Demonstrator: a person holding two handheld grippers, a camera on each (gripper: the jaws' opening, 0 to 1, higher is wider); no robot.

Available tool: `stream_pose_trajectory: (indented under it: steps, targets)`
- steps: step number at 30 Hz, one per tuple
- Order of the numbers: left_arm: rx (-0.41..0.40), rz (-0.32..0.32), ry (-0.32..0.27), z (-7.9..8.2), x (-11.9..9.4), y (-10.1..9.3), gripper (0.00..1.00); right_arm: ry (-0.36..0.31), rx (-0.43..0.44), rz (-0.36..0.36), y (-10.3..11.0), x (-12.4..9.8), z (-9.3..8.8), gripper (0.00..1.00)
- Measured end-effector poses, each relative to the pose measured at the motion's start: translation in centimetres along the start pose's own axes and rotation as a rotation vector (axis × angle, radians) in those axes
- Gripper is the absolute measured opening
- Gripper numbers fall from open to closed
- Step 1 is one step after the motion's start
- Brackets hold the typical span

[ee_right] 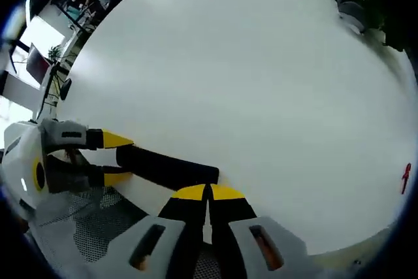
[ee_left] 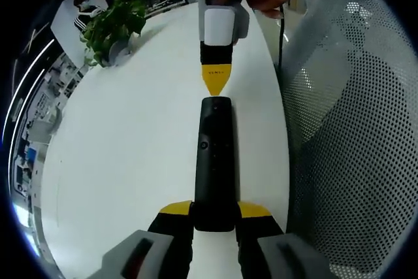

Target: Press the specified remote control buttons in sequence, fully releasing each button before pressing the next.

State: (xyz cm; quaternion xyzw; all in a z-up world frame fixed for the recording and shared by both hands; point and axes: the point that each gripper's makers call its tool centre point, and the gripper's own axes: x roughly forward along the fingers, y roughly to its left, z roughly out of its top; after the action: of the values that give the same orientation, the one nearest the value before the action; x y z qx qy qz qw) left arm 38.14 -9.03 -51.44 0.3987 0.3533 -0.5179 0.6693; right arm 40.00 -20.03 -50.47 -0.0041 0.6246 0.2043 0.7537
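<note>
Yellow-tipped, black-armed left gripper [ee_left: 215,211]: jaws closing on the near end of the remote control [ee_left: 214,161], one yellow pad on each long side, holding it level above the white table [ee_left: 130,161]. In the right gripper view the same tool is entering from the left [ee_right: 112,158], clamping the far-left end of the black bar [ee_right: 166,166].

Right gripper [ee_right: 209,192]: jaws pressed together with no gap and nothing between them, the joined yellow tips forming a single blunt point. That point is meeting the right end of the remote in its own view; in the left gripper view it is arriving from the far side [ee_left: 216,87], tip touching or just short of the remote's far end. Contact cannot be confirmed.

Remote control: long, narrow, rigid black plastic, lying lengthwise between the two tools, a small round button [ee_left: 204,144] partway along its top. Judged light and stiff, with a smooth casing likely to slide or pivot under a push. Best held by the long edges at one end, as now, leaving the button face free; presses should come straight down so the free end is not levered.

Surroundings: potted plant [ee_left: 112,25] at the far left of the table; perforated grey chair back [ee_left: 353,129] along the right.
</note>
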Motion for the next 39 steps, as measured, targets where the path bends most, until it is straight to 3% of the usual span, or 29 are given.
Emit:
stream_pose_trajectory:
  steps: [30, 36, 39]
  targets:
    - [-0.025, -0.022, 0.001, -0.05, 0.11, 0.01, 0.24, 0.018, -0.037, -0.013, -0.03, 0.81, -0.08, 0.00]
    - [-0.103, -0.045, -0.017, -0.17, 0.21, 0.13, 0.25, 0.066, 0.104, 0.063, -0.18, 0.88, -0.12, 0.00]
    - [-0.119, -0.049, -0.028, -0.12, 0.25, 0.14, 0.25, 0.080, 0.088, 0.037, -0.04, 0.87, -0.18, 0.00]
